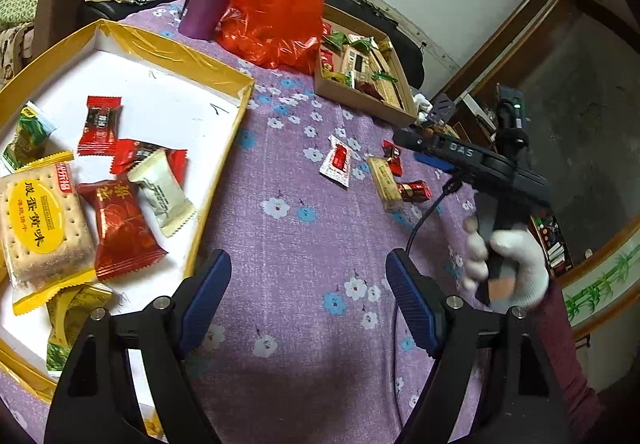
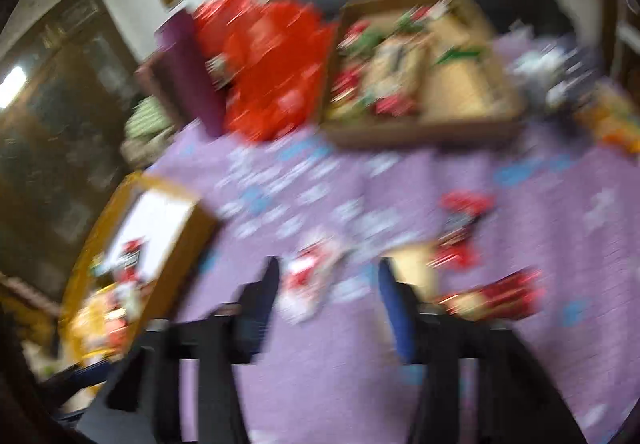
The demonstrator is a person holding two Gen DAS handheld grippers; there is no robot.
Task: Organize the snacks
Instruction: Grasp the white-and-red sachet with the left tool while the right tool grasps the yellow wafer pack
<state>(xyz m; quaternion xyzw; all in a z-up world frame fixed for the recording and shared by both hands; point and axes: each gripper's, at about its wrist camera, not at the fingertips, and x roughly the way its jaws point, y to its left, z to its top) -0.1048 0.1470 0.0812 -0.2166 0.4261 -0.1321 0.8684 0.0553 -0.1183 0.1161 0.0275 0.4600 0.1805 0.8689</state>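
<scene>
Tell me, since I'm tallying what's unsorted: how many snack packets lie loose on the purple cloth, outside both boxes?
4: a white-and-red packet, a tan bar, a small red candy behind it, another red one beside it. More may be hidden.

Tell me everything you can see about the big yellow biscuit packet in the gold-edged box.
The biscuit packet is a clear-fronted wrapper with yellow crimped ends and a yellow oval label in dark characters, showing a pale square cracker dotted with holes. It looks sealed. It lies flat in the gold-edged box on its white floor, near the left gripper. A red wrapped snack lies against its right side.
</scene>
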